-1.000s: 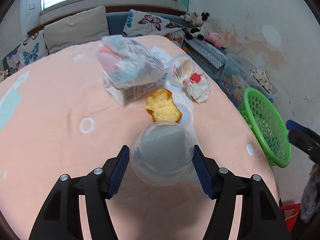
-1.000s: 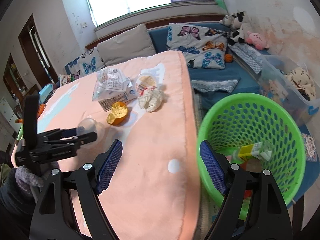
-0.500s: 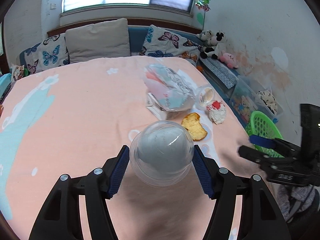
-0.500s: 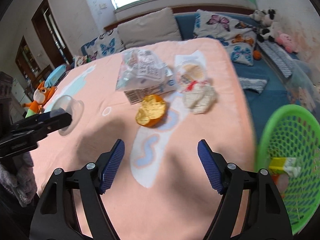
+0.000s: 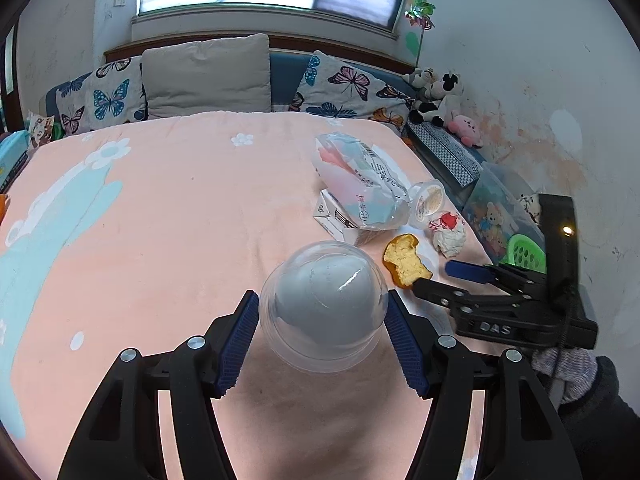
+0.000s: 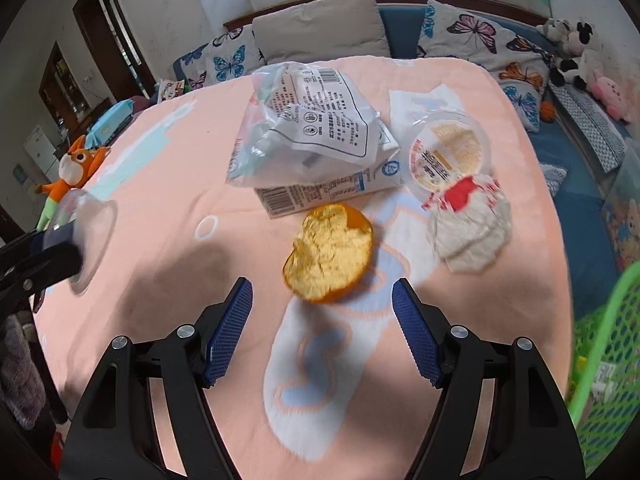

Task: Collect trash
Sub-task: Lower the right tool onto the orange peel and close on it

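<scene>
My left gripper is shut on a clear plastic dome lid, held above the pink blanket; the lid also shows at the left of the right wrist view. My right gripper is open and empty, just short of an orange peel, which also shows in the left wrist view. Beyond the peel lie a crumpled white wrapper, a round plastic cup, a plastic bag and a carton under it. The green basket is at the right edge.
The pink blanket covers the table. Cushions and a blue sofa stand behind it. Stuffed toys and a clear storage box are at the right by the wall. An orange plush sits far left.
My right gripper swung left from the green basket to the orange peel and came close to it. My left gripper pulled back and up with the dome lid still held.
</scene>
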A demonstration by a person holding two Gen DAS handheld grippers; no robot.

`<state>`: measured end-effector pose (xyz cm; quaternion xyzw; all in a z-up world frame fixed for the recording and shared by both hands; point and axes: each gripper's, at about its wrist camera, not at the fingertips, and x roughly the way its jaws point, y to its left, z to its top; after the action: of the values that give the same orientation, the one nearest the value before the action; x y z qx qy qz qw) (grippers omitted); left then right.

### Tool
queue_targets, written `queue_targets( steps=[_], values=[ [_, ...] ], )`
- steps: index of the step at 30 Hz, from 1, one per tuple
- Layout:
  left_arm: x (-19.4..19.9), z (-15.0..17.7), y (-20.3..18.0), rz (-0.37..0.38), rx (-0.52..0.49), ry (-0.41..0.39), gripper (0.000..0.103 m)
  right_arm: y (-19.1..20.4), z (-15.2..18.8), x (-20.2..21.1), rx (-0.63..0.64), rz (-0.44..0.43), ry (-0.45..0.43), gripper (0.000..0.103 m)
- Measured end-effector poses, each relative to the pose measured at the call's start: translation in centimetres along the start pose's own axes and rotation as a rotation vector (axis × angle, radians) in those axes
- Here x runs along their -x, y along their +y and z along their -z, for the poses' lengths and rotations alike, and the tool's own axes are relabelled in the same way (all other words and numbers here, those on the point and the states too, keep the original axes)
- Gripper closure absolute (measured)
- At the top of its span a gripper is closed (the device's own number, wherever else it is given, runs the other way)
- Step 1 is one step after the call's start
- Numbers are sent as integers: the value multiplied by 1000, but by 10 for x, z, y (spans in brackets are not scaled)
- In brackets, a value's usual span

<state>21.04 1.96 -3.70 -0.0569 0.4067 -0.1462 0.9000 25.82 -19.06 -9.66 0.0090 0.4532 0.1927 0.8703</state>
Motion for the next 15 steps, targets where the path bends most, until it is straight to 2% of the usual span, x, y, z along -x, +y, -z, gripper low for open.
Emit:
queue_targets(
  steps=[12,15],
  values=[
    [-10,-2,9,8,24,16,41,-1,-17,-35,11,30,31,30],
    [-12,-3,10,8,30,20,41,6,-15,-37,40,50,32,35]
  ],
)
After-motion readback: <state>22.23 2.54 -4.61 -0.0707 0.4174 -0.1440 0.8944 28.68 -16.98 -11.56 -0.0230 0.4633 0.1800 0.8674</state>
